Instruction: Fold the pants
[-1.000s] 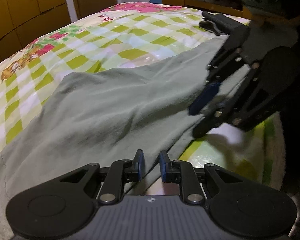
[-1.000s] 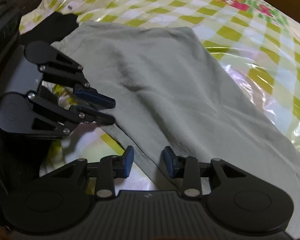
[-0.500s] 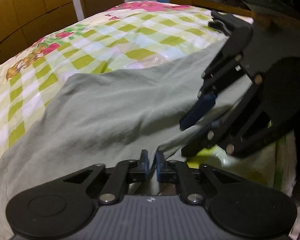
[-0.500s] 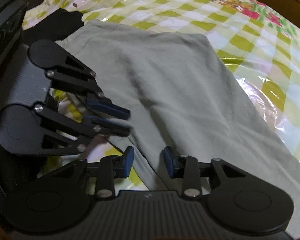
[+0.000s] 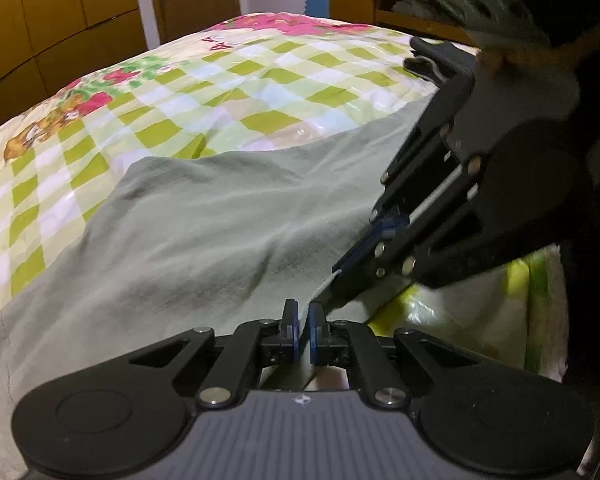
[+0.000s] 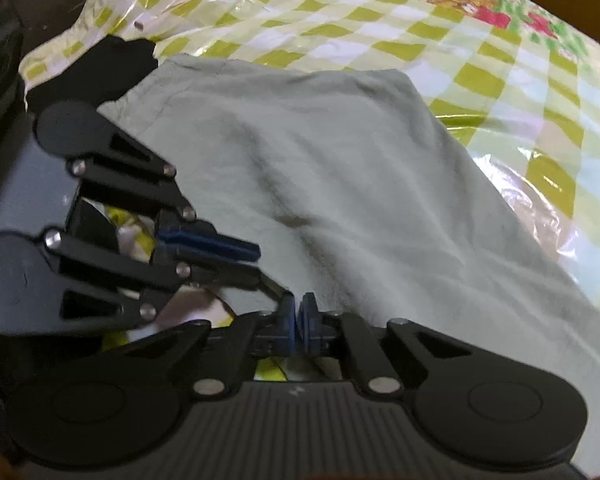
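Note:
Pale grey-green pants [image 5: 204,240] lie spread on a green-checked bed cover; they also fill the right wrist view [image 6: 360,200]. My left gripper [image 5: 303,318] is shut on the near edge of the pants, lifting it slightly. My right gripper [image 6: 298,312] is shut on the same near edge, close beside the left. In the left wrist view the right gripper [image 5: 340,280] shows at the right, pinching the lifted hem. In the right wrist view the left gripper [image 6: 256,264] shows at the left, shut on the edge.
The checked bed cover [image 5: 260,80] stretches beyond the pants. Wooden wardrobe doors [image 5: 60,20] and a wooden desk [image 5: 380,8] stand past the bed. A dark cloth [image 6: 112,64] lies by the pants' far corner. The bed edge [image 5: 540,300] is at the right.
Both grippers have shut on the near edge of the pants. They have moved closer together and the edge has lifted off the bed.

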Available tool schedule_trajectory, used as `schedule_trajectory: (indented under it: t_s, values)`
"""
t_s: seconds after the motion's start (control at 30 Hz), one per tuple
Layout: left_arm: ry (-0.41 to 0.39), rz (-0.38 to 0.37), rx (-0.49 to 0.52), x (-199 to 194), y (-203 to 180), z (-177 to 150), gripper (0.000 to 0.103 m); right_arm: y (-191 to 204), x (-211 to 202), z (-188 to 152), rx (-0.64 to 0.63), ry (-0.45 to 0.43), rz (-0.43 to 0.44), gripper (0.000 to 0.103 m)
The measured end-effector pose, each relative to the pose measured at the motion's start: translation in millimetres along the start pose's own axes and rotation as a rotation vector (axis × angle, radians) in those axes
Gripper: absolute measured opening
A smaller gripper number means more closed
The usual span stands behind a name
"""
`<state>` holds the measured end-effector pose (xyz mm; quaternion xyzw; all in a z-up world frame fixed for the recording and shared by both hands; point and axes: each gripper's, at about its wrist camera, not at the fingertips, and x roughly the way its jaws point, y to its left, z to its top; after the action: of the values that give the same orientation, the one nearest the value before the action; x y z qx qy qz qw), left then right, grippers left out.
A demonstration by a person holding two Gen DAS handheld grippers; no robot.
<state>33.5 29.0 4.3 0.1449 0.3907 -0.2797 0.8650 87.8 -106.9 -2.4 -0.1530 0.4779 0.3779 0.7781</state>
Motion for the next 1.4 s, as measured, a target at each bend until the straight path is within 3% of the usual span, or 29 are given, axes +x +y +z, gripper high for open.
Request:
schedule_trajectory:
  t_s: [0.23,0.63,0.73,0.83,0.97,1.23,1.4]
  values:
    - [0.053,-0.008,0.061,1,-11,-10,0.018,7,-2,-9,0.005,0.037,0.053,0.002]
    - [0.098,-0.022,0.08,-4,-17,-11,0.018,8,-9,-20,0.073,-0.007,0.079,0.003]
    - [0.113,-0.015,0.102,-6,-20,-11,0.018,1,-13,-28,0.136,-0.012,0.096,0.004]
    - [0.106,-0.017,0.096,-12,-21,-8,0.019,-19,-37,-35,0.255,-0.078,0.098,0.008]
    - [0.054,-0.012,0.076,-19,-25,4,0.019,-58,-84,-62,0.444,-0.186,0.02,0.009]
    - [-0.071,-0.112,0.039,12,-64,55,0.019,-140,-170,-161,0.835,-0.311,-0.304,0.015]
    - [-0.079,-0.179,0.077,36,-93,79,0.02,-171,-189,-216,1.04,-0.334,-0.366,0.025]
